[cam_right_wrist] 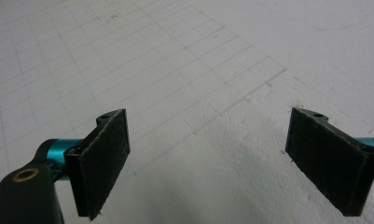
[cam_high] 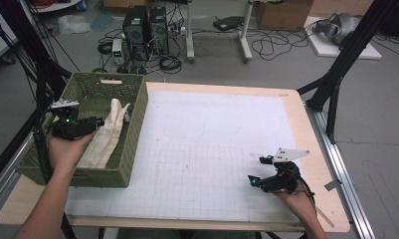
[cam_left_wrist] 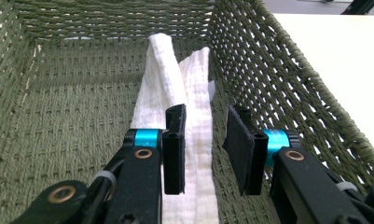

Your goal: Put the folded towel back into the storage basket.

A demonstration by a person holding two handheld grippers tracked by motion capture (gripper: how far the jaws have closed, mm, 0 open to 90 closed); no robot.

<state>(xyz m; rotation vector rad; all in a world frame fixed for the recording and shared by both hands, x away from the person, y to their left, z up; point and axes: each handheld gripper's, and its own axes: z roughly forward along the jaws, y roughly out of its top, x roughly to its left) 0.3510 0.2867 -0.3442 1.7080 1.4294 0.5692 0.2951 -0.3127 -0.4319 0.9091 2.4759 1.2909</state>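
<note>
A long white cloth (cam_high: 107, 134) lies lengthwise in the green woven basket (cam_high: 137, 124) at the table's left. My left gripper (cam_high: 100, 121) hovers inside the basket over the cloth's near half. In the left gripper view the cloth (cam_left_wrist: 166, 88) runs up between the jaws of that gripper (cam_left_wrist: 205, 140), close to the left pad; the pads stand apart and do not press on it. My right gripper (cam_high: 256, 169) rests low over the white grid mat (cam_high: 202, 149) near the front right, and in its own view it (cam_right_wrist: 222, 158) stands wide open with nothing between the pads.
The basket wall (cam_left_wrist: 268, 84) rises close on the right of the left gripper. Bare wooden table edge (cam_high: 311, 144) borders the mat on the right. Beyond the table, computers and cables (cam_high: 147, 30) sit on the floor.
</note>
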